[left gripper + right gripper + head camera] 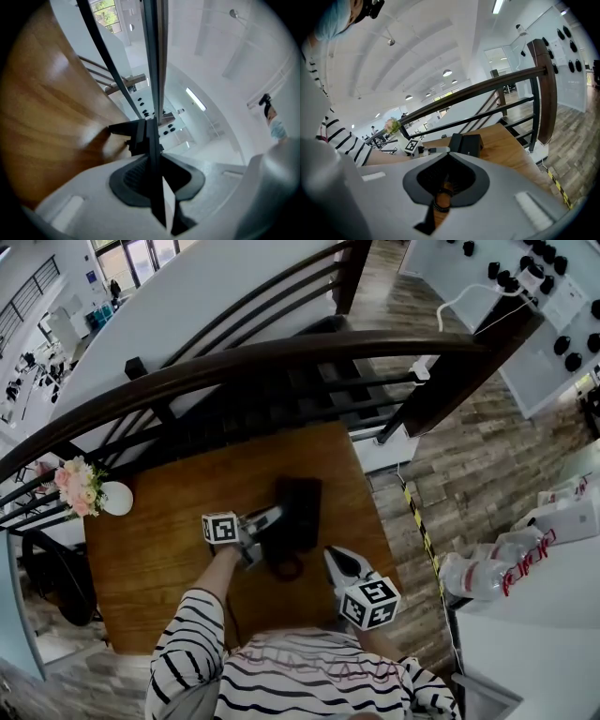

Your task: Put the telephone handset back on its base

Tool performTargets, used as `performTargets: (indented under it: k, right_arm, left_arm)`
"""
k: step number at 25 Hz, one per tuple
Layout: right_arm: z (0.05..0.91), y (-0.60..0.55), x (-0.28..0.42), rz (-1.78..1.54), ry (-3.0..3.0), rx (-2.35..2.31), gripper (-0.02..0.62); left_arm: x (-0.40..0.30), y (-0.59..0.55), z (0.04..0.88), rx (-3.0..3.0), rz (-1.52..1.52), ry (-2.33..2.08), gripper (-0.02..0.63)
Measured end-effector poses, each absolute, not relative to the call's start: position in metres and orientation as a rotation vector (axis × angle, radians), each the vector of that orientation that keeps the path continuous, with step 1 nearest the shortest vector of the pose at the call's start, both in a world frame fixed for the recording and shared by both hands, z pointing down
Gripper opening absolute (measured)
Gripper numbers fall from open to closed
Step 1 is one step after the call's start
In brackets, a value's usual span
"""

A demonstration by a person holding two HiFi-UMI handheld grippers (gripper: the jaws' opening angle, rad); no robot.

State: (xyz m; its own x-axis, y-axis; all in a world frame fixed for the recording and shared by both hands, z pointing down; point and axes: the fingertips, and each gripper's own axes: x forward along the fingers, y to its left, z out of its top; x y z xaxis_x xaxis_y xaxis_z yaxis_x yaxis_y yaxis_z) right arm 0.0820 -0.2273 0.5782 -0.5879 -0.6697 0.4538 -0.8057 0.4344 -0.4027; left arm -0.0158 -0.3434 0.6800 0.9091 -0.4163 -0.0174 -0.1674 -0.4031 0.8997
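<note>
Left gripper (pixel 267 521) clamped on handset (pixel 453 143), seemingly at base (pixel 473 144) — next: seat it, release. Right gripper (pixel 336 559) — jaws together, empty.

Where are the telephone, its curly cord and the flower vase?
telephone (pixel 300 510): head view, on its black top face.
curly cord (pixel 278 568): head view, on the dark coiled loop.
flower vase (pixel 116 499): head view, on its round white body.

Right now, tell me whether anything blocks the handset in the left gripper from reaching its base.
Nothing visible does. The left gripper holds the handset right at the left side of the base. The coiled cord lies on the table nearer the person, and the right gripper hangs apart.
</note>
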Motion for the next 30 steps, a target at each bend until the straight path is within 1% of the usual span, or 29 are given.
performTargets:
  k: [13,14,16,17,18,21,25,27,30]
  right_arm:
    - [0.578,-0.228,0.075,0.885,-2.475,1.262,0.0]
    - [0.578,-0.228,0.075,0.884,-2.475,1.263,0.0]
    - [0.579,-0.227,0.075,0.883,-2.476,1.265,0.0]
    - [0.579,-0.227,0.074,0.883,-2.477,1.267,0.0]
    - [0.579,-0.227,0.074,0.882,-2.478,1.268,0.0]
    - [0.578,-0.226,0.074,0.882,-2.478,1.271,0.0]
    - [0.578,-0.225,0.074,0.884,-2.48,1.271,0.0]
    - [0.577,-0.223,0.076,0.887,-2.481,1.268,0.0]
    - [0.578,-0.221,0.078,0.887,-2.481,1.269,0.0]
  left_arm:
    - [-0.015,-0.346,0.692,1.983,-0.149,-0.529,0.075]
    - [-0.015,-0.346,0.695,1.978,-0.131,-0.545,0.092]
    - [-0.019,-0.347,0.701,1.963,-0.105,-0.58,0.161]
    - [-0.021,-0.347,0.703,1.958,-0.1,-0.592,0.177]
    - [-0.022,-0.347,0.704,1.956,-0.097,-0.598,0.179]
    - [-0.022,-0.345,0.703,1.975,-0.078,-0.608,0.178]
    - [-0.018,-0.345,0.697,2.023,-0.058,-0.6,0.122]
    - [-0.014,-0.343,0.694,2.036,-0.063,-0.583,0.074]
    - [-0.013,-0.341,0.694,2.035,-0.076,-0.558,0.072]
